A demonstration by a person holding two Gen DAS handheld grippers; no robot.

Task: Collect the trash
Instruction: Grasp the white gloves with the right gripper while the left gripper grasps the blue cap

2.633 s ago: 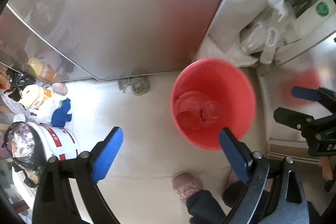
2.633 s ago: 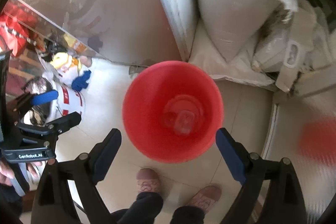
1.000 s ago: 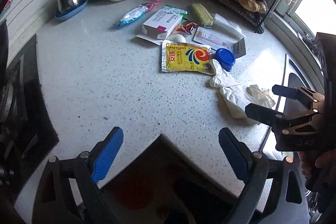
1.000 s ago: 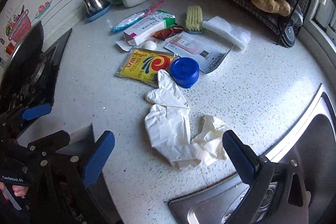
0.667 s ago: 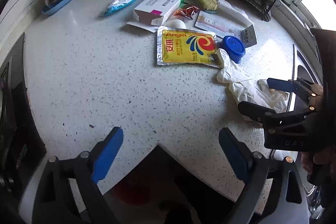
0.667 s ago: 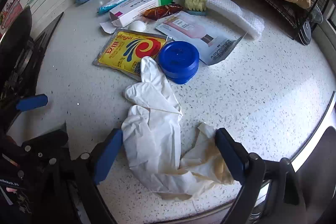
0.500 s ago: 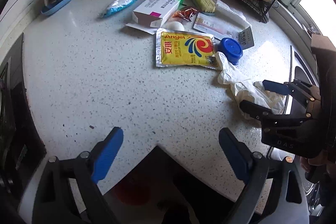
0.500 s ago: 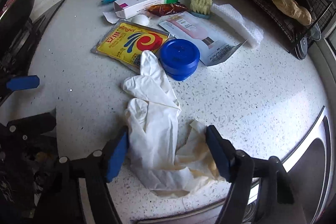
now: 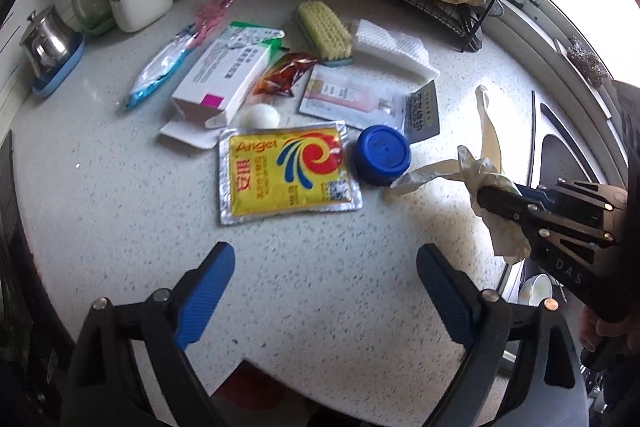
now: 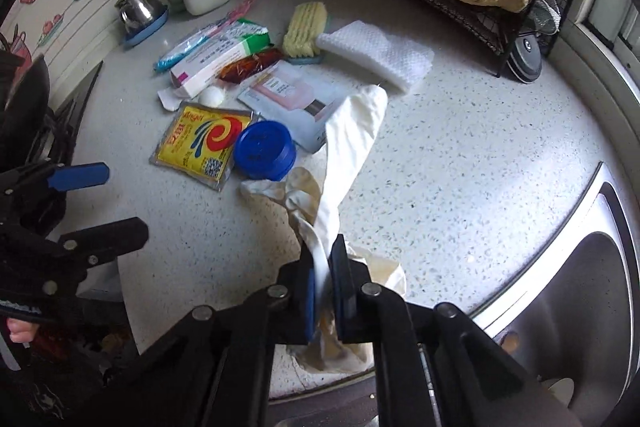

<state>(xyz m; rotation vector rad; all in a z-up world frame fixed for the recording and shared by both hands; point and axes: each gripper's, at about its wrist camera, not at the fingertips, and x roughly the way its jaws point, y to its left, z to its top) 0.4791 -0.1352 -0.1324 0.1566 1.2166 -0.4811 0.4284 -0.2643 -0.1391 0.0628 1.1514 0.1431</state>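
Right gripper (image 10: 325, 281) just clamped onto the white latex gloves (image 10: 348, 147), left gripper (image 9: 322, 297) gaping over the counter, near that yellow "Angel" sachet (image 9: 286, 173).

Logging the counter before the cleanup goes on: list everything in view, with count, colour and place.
gloves: apparently two, off-white, pinched in the right gripper, trailing onto the counter
yeast packet: one, yellow, mid counter
blue lid: one, right of the packet
egg: one, white, behind the packet
medicine box: one, white and green, back left
red sachet: one, beside the box
scrub brush: one, yellow, at the back
folded cloth: one, white, right of the brush
flat pouch: one, pale pink print, behind the lid
sink: one, steel, right
left gripper: open, over bare counter
right gripper: just closed on the gloves
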